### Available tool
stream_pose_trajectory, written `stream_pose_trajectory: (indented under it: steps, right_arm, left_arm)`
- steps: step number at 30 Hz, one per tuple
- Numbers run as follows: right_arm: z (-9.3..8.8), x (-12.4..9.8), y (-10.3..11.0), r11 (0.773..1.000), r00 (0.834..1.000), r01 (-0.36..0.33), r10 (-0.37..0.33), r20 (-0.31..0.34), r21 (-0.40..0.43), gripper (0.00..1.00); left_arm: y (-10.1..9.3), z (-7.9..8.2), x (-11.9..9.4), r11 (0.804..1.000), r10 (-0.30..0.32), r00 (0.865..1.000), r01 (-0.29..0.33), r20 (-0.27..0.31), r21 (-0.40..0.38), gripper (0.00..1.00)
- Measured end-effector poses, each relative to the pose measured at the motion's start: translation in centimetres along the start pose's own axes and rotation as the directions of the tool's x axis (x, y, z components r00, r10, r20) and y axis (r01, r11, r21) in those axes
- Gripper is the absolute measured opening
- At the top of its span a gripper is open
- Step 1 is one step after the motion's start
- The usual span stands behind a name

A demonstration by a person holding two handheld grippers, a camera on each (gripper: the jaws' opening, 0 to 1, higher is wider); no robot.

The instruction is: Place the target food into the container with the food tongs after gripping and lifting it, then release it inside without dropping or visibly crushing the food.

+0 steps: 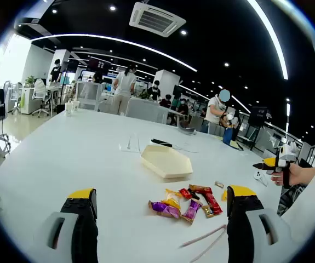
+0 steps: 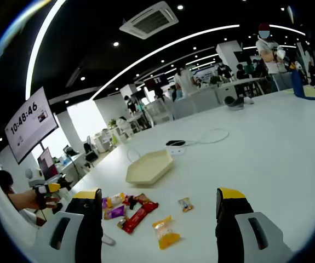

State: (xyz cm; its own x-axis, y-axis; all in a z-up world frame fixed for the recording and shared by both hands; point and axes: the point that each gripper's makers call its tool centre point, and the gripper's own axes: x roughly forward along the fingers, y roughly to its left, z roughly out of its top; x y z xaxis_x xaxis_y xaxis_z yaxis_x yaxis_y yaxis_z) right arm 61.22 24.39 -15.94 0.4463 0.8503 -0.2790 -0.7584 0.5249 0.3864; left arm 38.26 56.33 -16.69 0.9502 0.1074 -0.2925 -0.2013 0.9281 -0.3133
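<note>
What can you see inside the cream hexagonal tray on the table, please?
The cream hexagonal tray looks empty in the left gripper view. In the right gripper view its near wall hides the floor. The wrapped snacks lie outside it on the table.

Bright, even light comes from ceiling strip lights [image 1: 113,41] and small downlights; the white table [image 1: 64,153] shines softly; shadows are faint; fisheye bending grows at edges; far figures are soft.
</note>
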Motion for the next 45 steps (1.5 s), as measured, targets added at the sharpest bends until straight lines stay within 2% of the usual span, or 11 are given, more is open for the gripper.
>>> stream_pose_trajectory:
  steps: [13, 20, 24, 31, 35, 45]
  right_arm:
    - [-0.3, -0.2, 0.1, 1.000, 1.000, 0.007, -0.007, 0.000, 0.009, 0.87]
    - [-0.9, 0.1, -0.1, 1.000, 1.000, 0.007, -0.007, -0.015, 0.012, 0.87]
    - [-0.9, -0.2, -0.2, 1.000, 1.000, 0.008, -0.008, -0.002, 0.013, 0.86]
    - [-1.0, -0.5, -0.6, 1.000, 1.000, 0.011, -0.011, 0.003, 0.012, 0.86]
    - [-0.7, -0.4, -0.4, 1.000, 1.000, 0.004, -0.004, 0.016, 0.007, 0.86]
    - [-1.6, 0.2, 0.3, 1.000, 1.000, -0.024, 0.024, -0.019, -0.005, 0.85]
  left_arm:
    - [0.0, -0.4, 0.0, 1.000, -0.003, 1.000, 0.003, -0.010, 0.002, 0.99]
    - [-0.2, -1.6, 0.1, 0.999, -0.008, 0.998, 0.011, -0.058, 0.037, 0.99]
    - [-0.7, -2.1, 0.1, 0.998, -0.025, 0.996, 0.030, -0.085, 0.057, 0.99]
    - [-1.2, -2.6, 0.0, 0.995, -0.043, 0.994, 0.052, -0.104, 0.086, 0.99]
    - [-1.5, -3.0, 0.0, 0.995, -0.058, 0.992, 0.067, -0.113, 0.078, 0.99]
    - [-2.0, -3.4, 0.1, 0.994, -0.083, 0.989, 0.092, -0.123, 0.066, 0.99]
